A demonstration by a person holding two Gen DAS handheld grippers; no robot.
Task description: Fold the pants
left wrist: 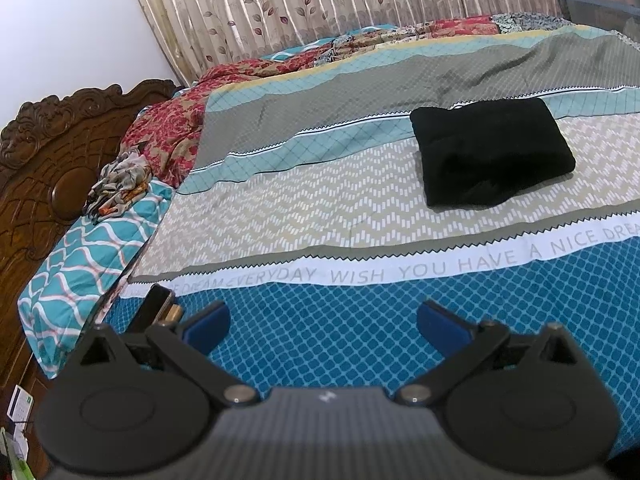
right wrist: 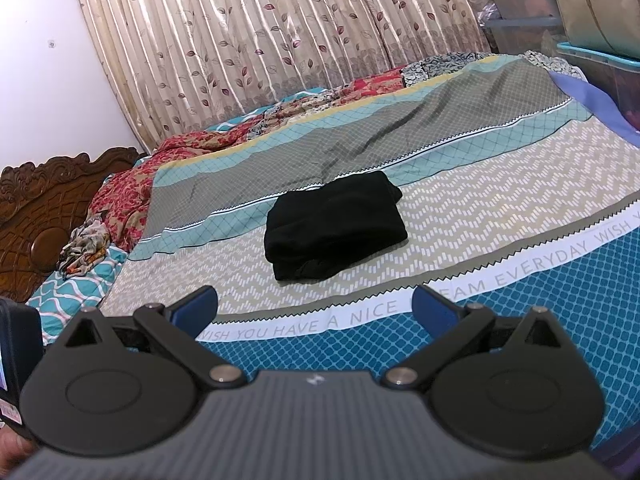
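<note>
Left wrist view: your left gripper [left wrist: 323,326] sits nearest, jaws spread wide and holding nothing, above the blue diamond band of the bedspread [left wrist: 360,344]. The pants [left wrist: 490,150], black and folded into a compact rectangle, lie well ahead and to the right on the beige zigzag band.

Right wrist view: your right gripper [right wrist: 314,310] is likewise wide open and empty over the lettered stripe. The pants [right wrist: 334,226] rest straight ahead, apart from the fingers [right wrist: 200,306]. A curtain [right wrist: 280,40] hangs behind the bed.
</note>
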